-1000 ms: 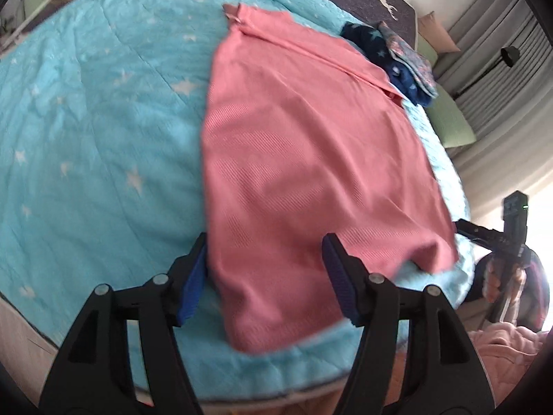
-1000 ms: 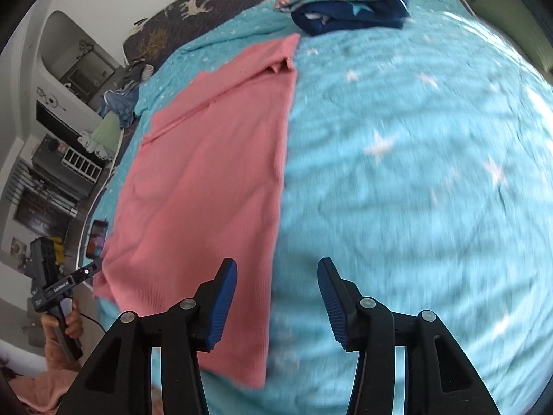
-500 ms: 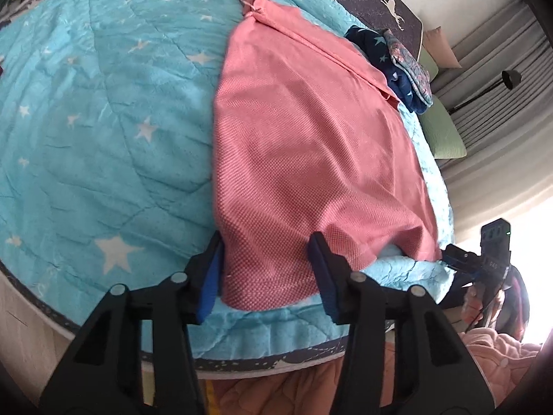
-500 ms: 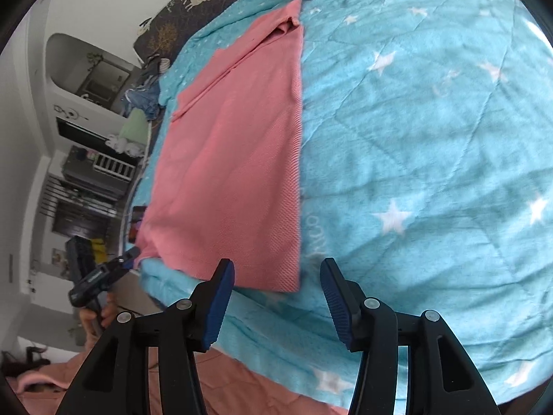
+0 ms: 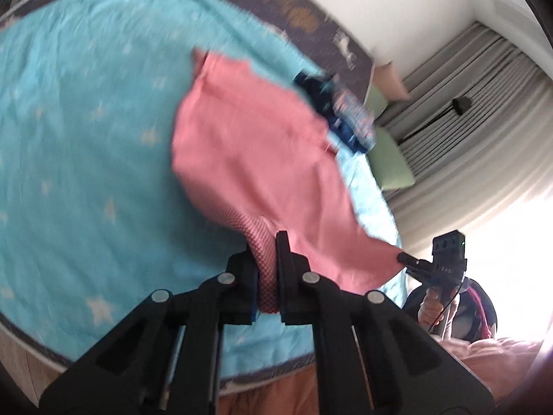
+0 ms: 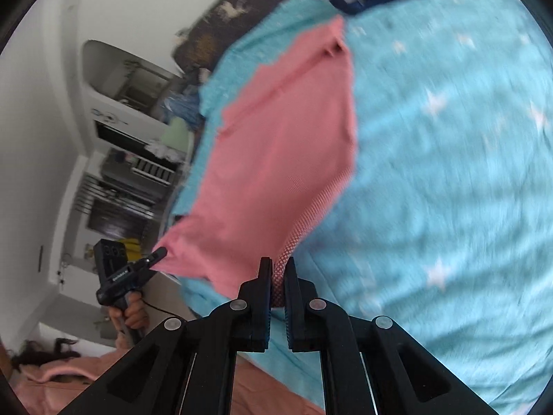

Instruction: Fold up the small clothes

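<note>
1. The pink knit garment (image 5: 255, 159) lies lengthwise on the turquoise star-print quilt (image 5: 86, 138) covering the bed, already narrowed to a long strip; its far end, with the collar, rests flat on the quilt, while its near hem is raised off the bed at both corners
2. At the far right of the quilt sits a stack of folded dark blue and floral clothes (image 5: 342, 117), which I judge to be pieces already finished
3. What seems left for this garment is to carry the near hem to the far end, then perhaps fold once more
4. The left gripper (image 5: 268, 263) has just been closing and now pinches the near left corner, cloth bunched between its pads
5. The right gripper (image 6: 276, 280) has likewise just clamped down and grasps the near right corner, fabric showing in the narrow gap
</note>
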Motion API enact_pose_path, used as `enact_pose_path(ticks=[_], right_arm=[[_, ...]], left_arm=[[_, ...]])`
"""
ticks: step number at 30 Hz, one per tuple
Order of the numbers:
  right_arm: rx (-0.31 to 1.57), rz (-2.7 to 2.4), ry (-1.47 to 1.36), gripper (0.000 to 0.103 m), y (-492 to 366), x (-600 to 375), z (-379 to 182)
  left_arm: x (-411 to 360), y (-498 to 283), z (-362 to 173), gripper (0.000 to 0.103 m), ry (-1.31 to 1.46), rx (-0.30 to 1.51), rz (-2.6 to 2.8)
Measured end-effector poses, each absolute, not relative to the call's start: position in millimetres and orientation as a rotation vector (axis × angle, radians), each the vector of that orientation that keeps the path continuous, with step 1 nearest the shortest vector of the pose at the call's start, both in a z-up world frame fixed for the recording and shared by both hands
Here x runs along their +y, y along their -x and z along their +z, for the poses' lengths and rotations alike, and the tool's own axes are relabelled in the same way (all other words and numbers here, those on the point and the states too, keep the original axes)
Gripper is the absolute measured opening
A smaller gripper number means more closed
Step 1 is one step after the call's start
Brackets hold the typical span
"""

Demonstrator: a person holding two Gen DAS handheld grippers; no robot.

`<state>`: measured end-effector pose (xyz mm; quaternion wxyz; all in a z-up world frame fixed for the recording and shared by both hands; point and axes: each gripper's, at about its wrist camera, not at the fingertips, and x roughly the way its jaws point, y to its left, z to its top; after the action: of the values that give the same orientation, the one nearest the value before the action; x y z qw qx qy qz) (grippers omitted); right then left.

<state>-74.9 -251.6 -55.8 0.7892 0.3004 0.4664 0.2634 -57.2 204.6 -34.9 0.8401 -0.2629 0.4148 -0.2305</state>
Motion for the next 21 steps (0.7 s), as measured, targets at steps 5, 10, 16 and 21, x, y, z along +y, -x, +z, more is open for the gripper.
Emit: enact_pose_path(ticks=[5,10,16,21], right_arm=[[0.893,0.602,-0.675,0.005,44.7,-262.0,-25.5],[0.791,0.635,-0.665,0.005,-1.5,-266.7,-0.4],[0.748,0.615,-0.693,0.005,-76.7,-270.6,11.5],[0.771,0.588,-0.636,0.005,-139.7,-258.9,15.4]], left_arm=[[207.9,21.7,-0.3,0.010,0.531,0.781,-0.506],[207.9,-26.6,14.0,0.010,0.522,0.739,-0.532],[202.9,-106.0,23.1,0.010,0.520,0.757,-0.536],[191.6,-172.2,25.5,0.010,0.494,0.792,-0.523]])
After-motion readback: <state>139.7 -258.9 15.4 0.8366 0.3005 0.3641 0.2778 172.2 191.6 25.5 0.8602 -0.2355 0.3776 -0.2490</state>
